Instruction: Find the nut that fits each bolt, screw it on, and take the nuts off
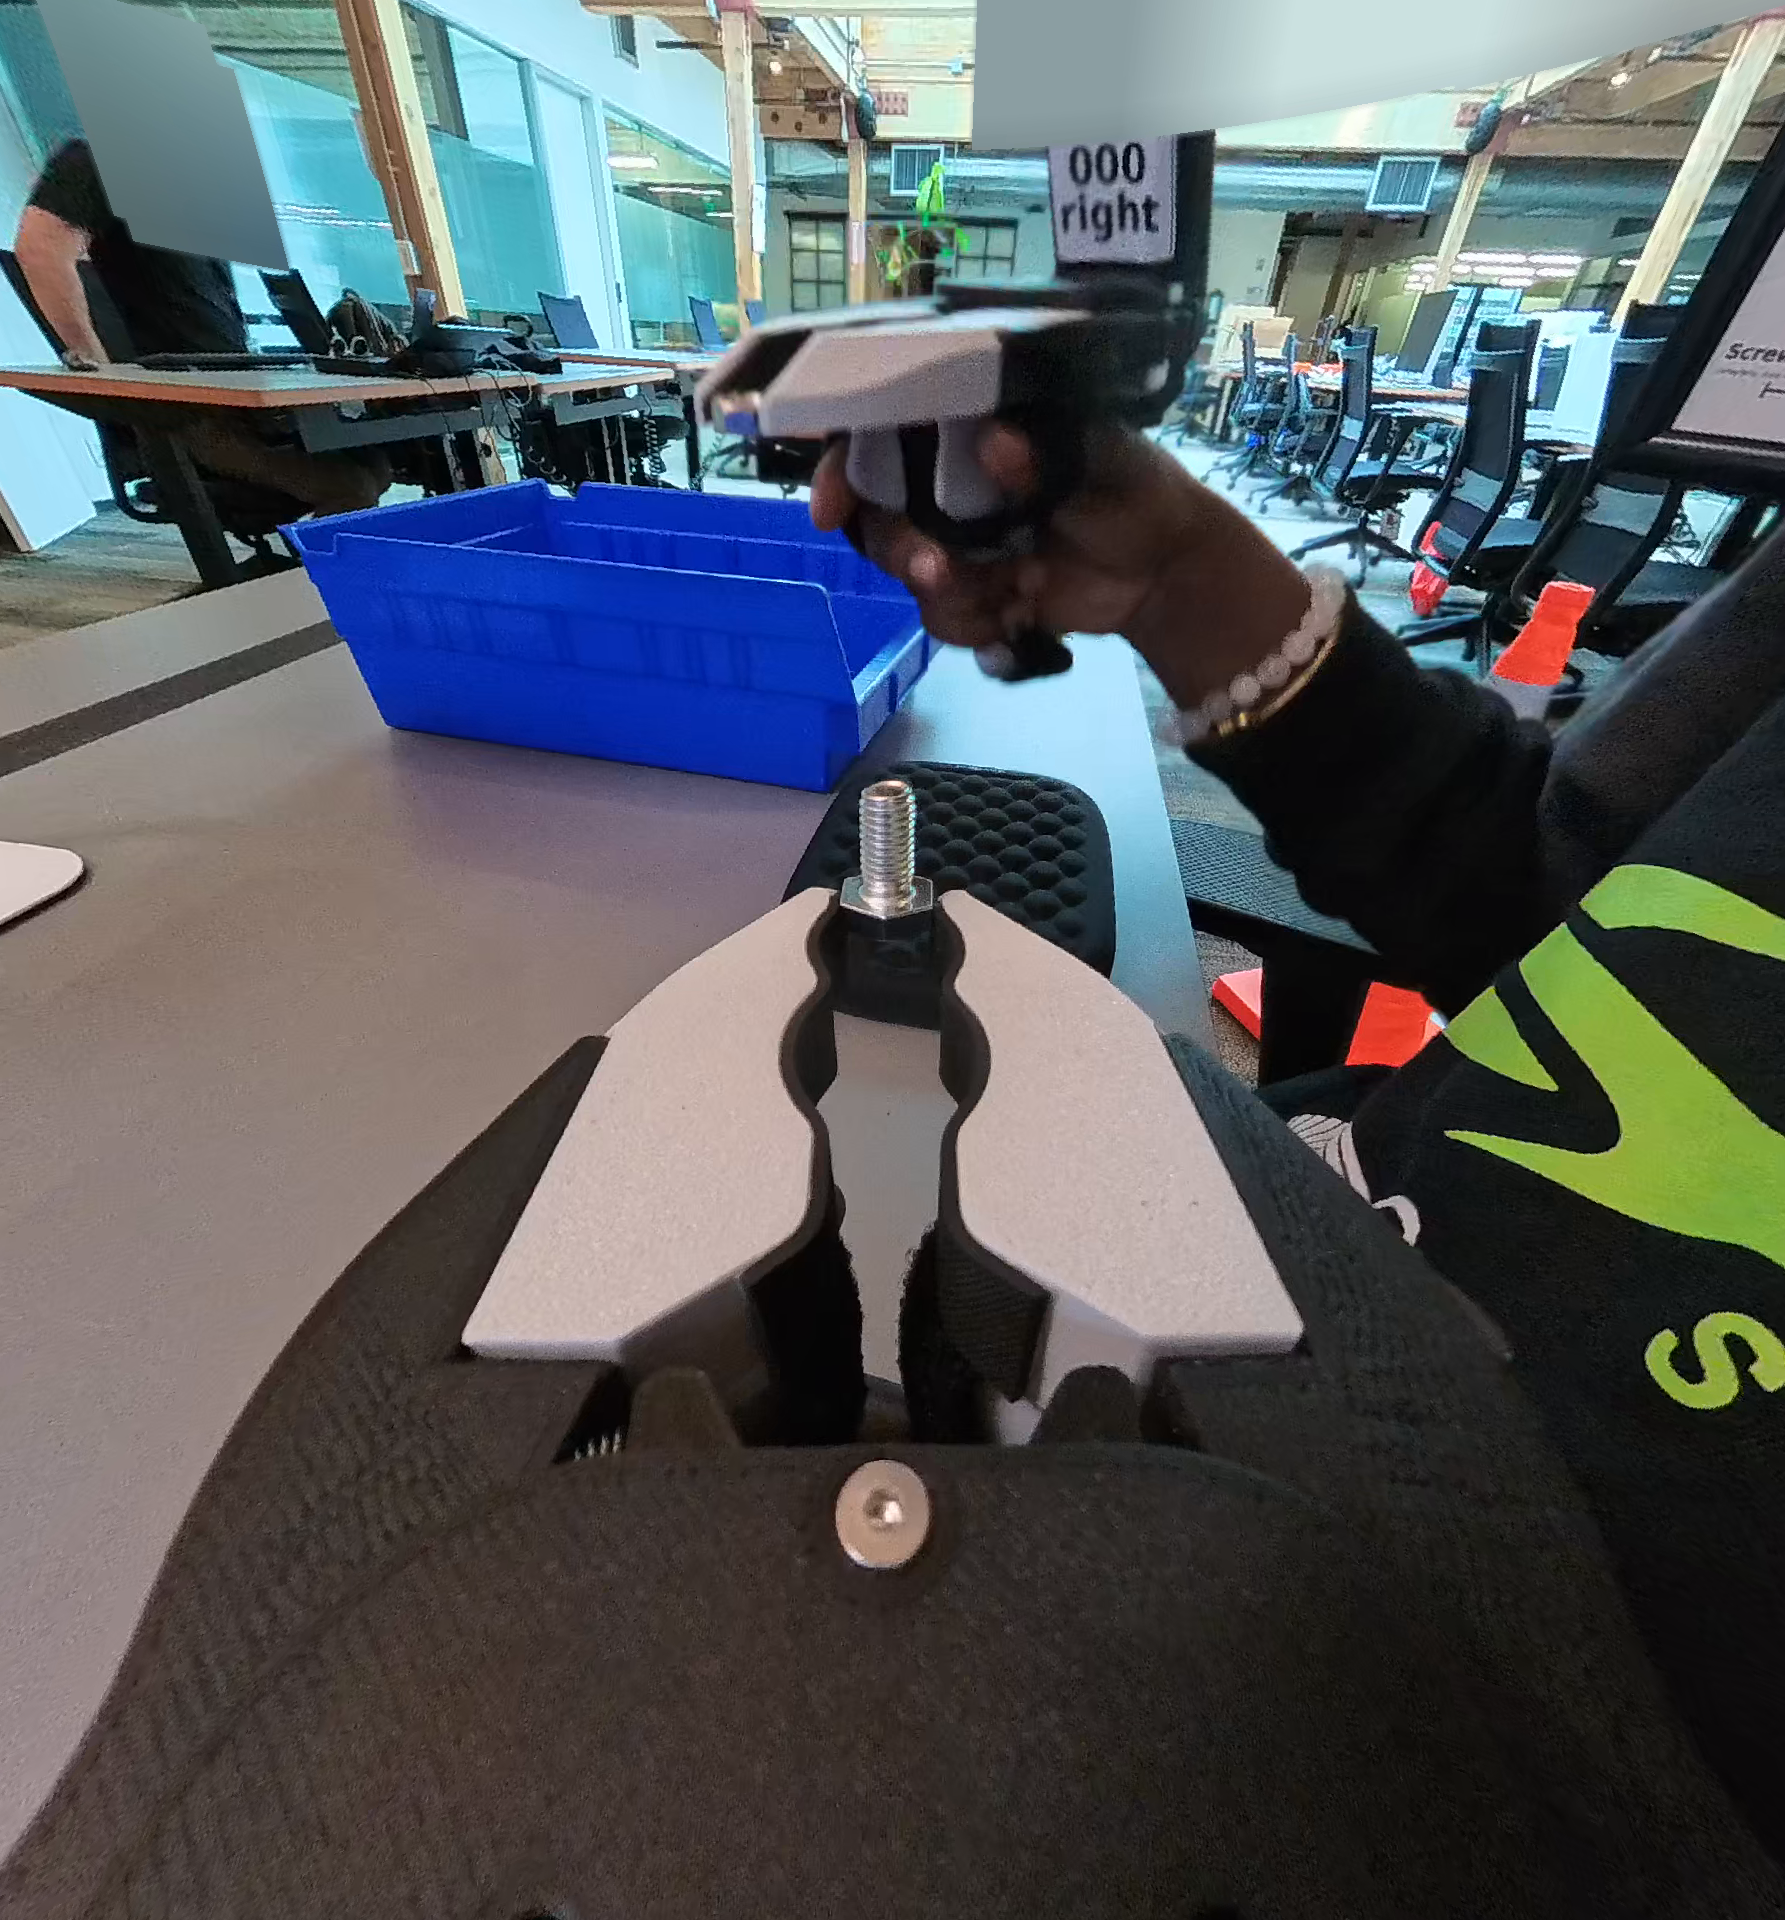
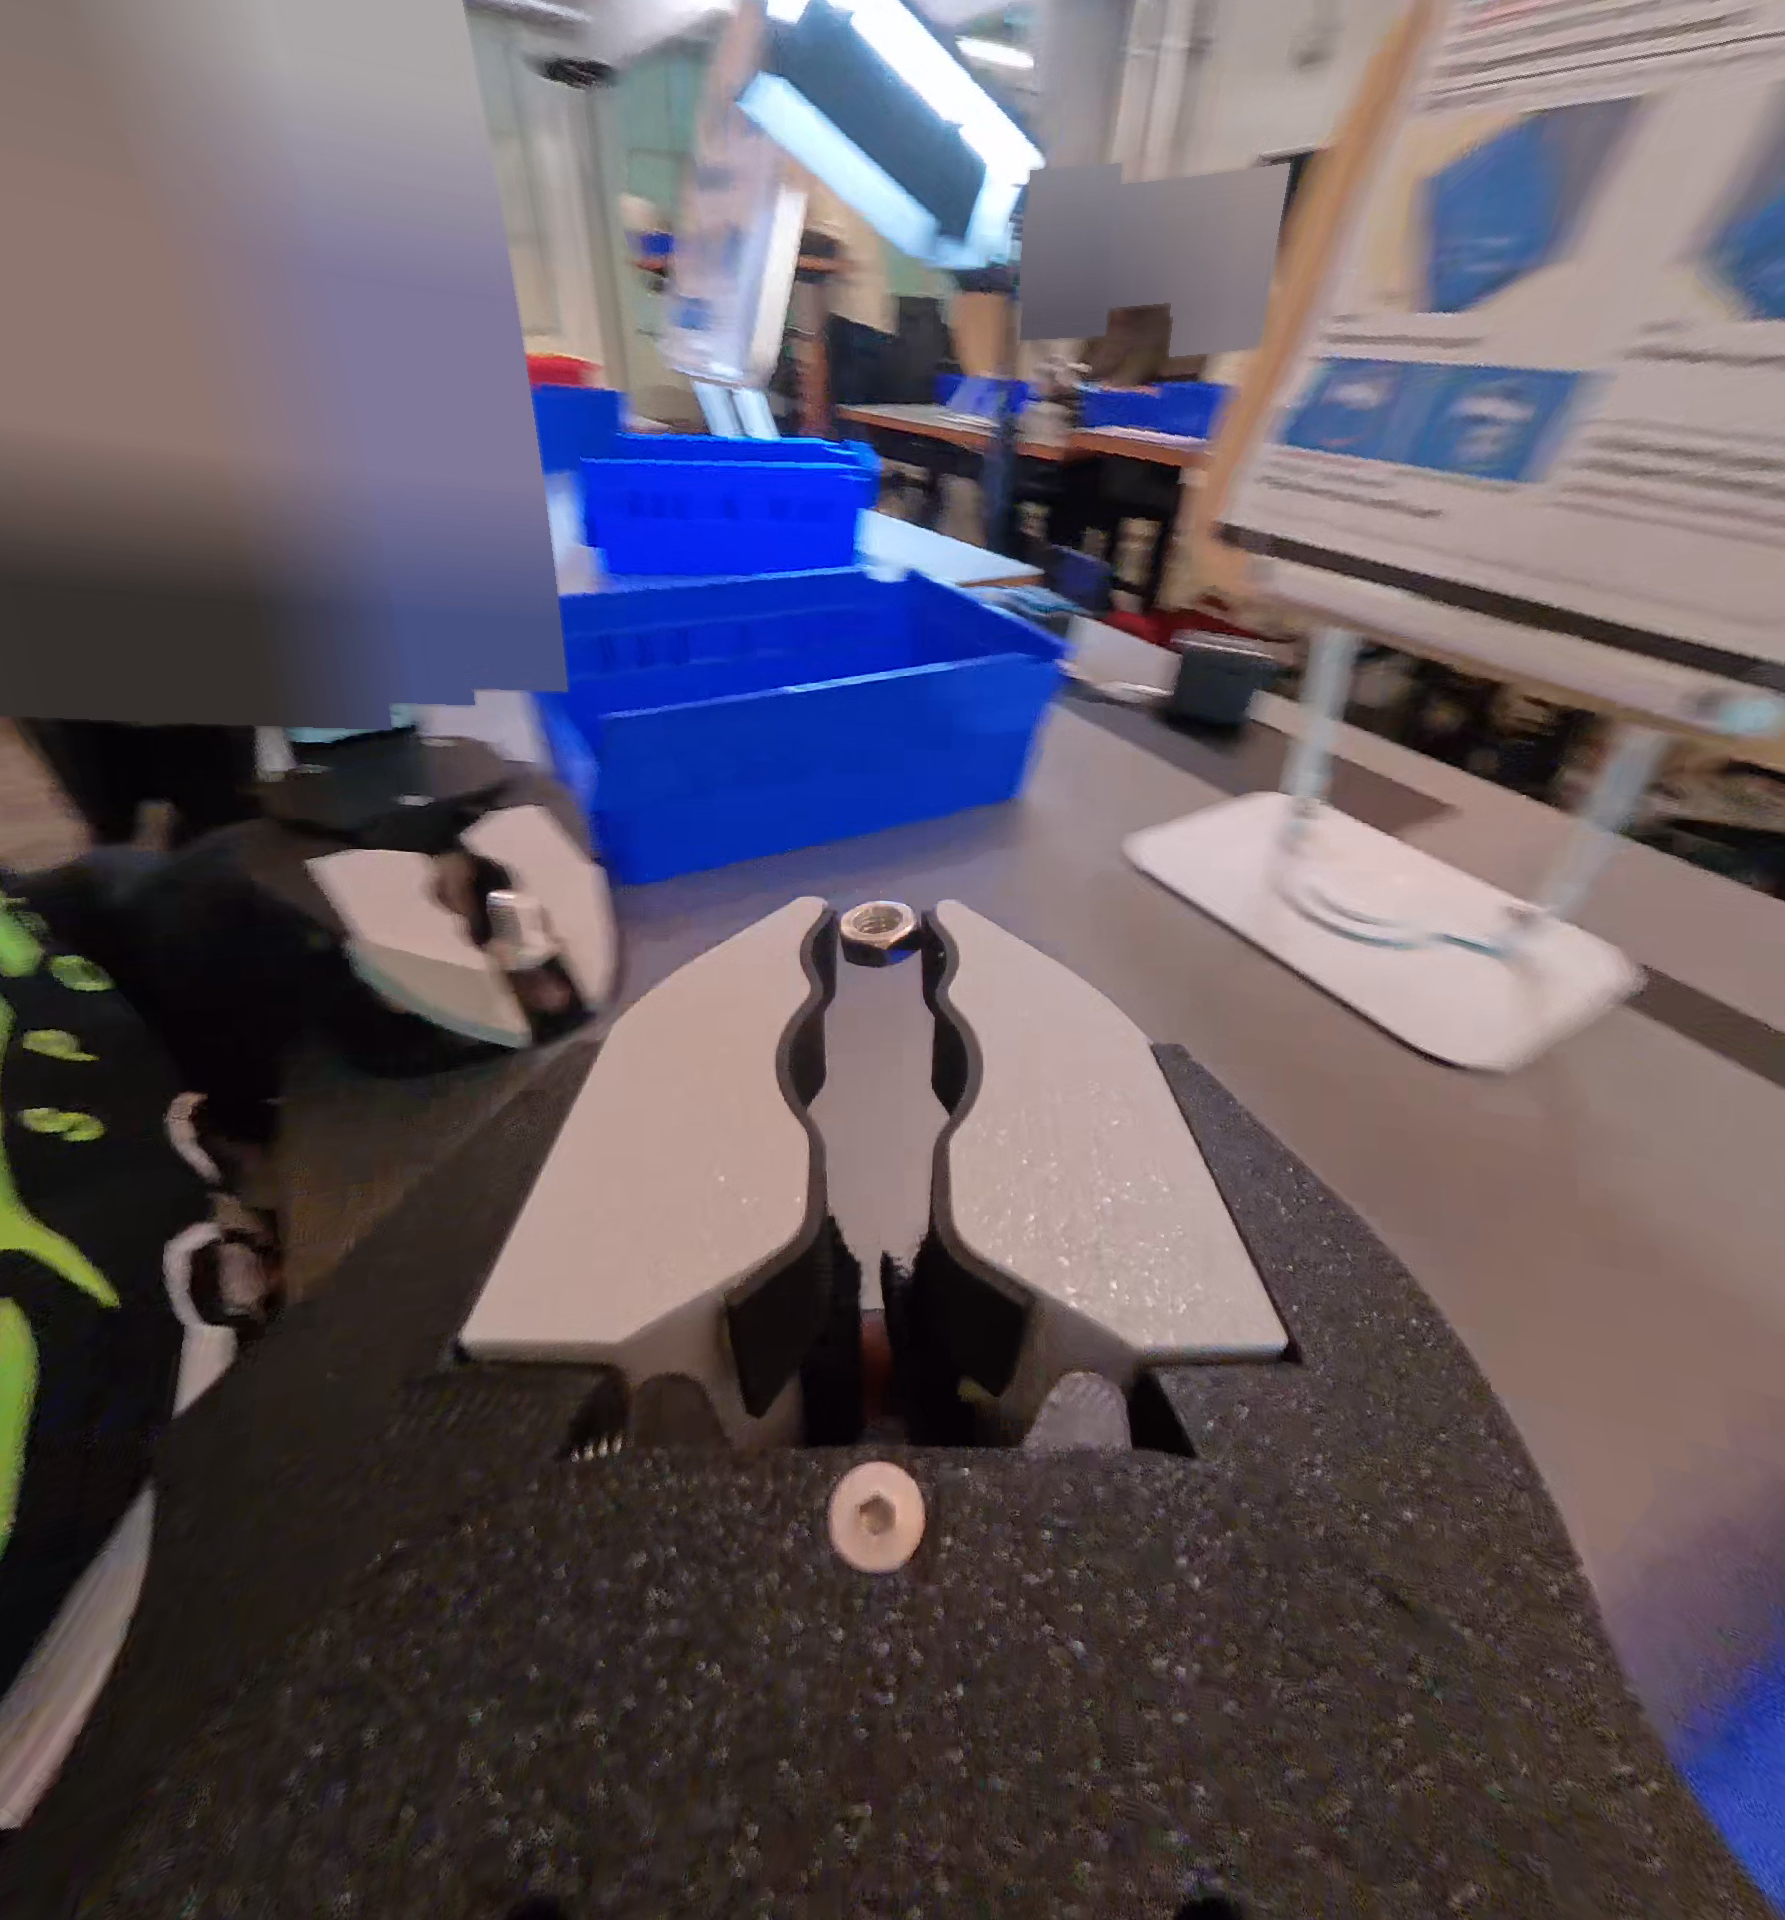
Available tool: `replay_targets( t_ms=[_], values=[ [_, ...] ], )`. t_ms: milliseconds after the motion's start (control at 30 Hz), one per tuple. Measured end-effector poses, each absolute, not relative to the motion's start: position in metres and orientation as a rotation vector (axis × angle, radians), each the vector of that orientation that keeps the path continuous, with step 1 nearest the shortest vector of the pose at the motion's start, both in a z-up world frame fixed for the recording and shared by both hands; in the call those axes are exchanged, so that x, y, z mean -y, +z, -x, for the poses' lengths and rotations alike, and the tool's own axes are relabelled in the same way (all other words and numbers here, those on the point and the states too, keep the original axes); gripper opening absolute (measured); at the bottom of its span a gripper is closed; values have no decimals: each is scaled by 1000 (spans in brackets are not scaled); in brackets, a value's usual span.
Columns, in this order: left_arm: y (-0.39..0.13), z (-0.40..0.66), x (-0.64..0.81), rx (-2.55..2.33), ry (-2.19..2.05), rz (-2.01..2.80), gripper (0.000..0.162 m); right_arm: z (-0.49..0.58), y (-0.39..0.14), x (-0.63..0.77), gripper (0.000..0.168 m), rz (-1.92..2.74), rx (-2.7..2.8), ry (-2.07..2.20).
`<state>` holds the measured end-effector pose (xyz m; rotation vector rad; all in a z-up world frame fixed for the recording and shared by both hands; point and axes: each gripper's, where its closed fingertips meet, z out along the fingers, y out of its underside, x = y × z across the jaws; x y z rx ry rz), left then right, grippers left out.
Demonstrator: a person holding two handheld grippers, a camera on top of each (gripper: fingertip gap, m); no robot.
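My left gripper (image 1: 886,920) is shut on a silver bolt (image 1: 887,854) that stands upright, gripped at its hex head, thread pointing up and bare. My right gripper (image 2: 875,930) is shut on a small silver hex nut (image 2: 875,928) held flat at the fingertips. In the left wrist view the right gripper (image 1: 737,407) is held up in the air, above and behind the bolt, blurred. In the right wrist view the left gripper (image 2: 519,951) with the bolt (image 2: 516,923) is low at the left.
A blue plastic bin (image 1: 597,613) stands on the grey table (image 1: 296,987), also in the right wrist view (image 2: 815,717). A sign board on a white stand (image 2: 1387,925) is at the right. A black chair armrest (image 1: 992,842) lies beyond the table edge. The gap from one gripper's tips to the other's is roughly 12 cm.
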<state>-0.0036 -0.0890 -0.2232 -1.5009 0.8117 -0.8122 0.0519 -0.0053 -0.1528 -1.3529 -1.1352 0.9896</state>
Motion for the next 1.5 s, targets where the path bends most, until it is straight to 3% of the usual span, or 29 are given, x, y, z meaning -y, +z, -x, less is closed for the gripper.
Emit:
replay_targets(
  t_ms=[200,600,1033,1167,1300,1500],
  values=[
    [-222,4,88,-803,-812,1498,15,-154,-163,-86,15,1651,969,603],
    [-222,4,88,-801,-812,1496,15,-245,-303,-167,16,2441,883,210],
    [-222,4,88,-800,-818,1499,15,-249,-324,-172,22,2561,892,181],
    [-222,5,87,-793,-818,1499,15,-249,-311,-174,24,2501,852,174],
    [-222,6,86,-783,-817,1501,15,-229,-260,-172,24,2252,792,216],
    [-223,5,86,-786,-815,1507,15,-103,-169,-70,24,1728,1097,743]
  ],
)
